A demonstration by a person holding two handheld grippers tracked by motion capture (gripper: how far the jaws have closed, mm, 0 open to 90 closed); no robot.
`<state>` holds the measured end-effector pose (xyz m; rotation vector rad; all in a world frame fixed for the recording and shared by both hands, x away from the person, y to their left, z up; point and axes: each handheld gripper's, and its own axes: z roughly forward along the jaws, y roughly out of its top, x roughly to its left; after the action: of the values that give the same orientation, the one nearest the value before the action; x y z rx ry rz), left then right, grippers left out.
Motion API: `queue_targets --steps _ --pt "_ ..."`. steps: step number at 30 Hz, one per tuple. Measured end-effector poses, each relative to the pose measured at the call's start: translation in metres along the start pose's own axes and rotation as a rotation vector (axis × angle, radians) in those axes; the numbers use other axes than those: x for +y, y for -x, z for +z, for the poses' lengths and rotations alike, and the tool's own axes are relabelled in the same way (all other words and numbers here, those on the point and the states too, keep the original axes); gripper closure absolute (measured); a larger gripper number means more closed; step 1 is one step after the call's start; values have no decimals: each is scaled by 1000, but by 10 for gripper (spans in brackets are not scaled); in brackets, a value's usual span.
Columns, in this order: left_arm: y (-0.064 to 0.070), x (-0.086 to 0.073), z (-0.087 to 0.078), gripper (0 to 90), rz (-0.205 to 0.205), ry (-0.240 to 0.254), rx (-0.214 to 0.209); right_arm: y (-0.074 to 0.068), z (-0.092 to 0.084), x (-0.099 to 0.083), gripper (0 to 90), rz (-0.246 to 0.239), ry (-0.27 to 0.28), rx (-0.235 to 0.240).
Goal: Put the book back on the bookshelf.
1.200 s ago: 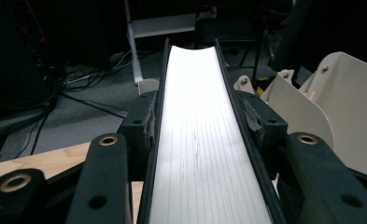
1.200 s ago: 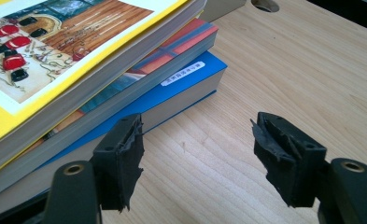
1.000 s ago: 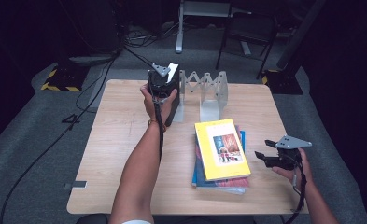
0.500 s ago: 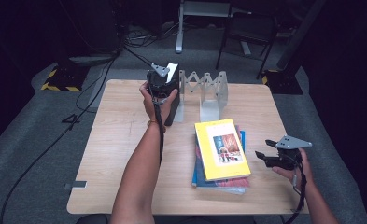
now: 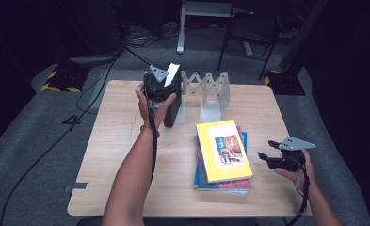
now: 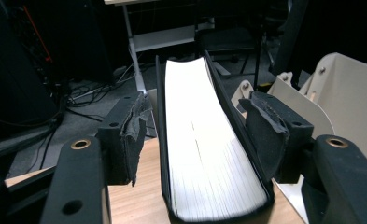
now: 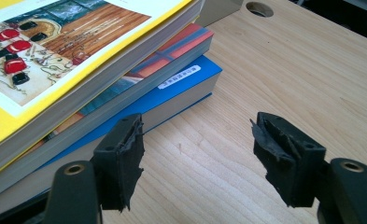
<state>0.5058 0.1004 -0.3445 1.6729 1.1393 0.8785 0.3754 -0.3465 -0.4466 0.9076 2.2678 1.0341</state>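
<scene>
High view: black book (image 5: 172,101) upright in grey rack (image 5: 206,92), leftmost slot.

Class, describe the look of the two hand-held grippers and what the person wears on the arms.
Both the left gripper and right gripper are black, each topped by a grey three-cornered plate, with worn black foam pads and a trailing black cable. Forearms are bare; the left wrist has a thin bracelet.
</scene>
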Motion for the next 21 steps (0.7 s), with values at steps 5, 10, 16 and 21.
queue_targets --steps 5,10,16,21 --pt "0 -3 -9 397 23 -2 -13 0 0 0 340 3 0 -2" --pt "-1 -5 -14 393 43 -9 -25 0 0 0 340 0 -1 -1" --pt "-4 -14 -21 385 59 -30 -49 -1 0 0 341 1 -3 -3" --pt "-7 -20 -26 381 79 -37 -66 -1 1 0 341 1 -8 -1"
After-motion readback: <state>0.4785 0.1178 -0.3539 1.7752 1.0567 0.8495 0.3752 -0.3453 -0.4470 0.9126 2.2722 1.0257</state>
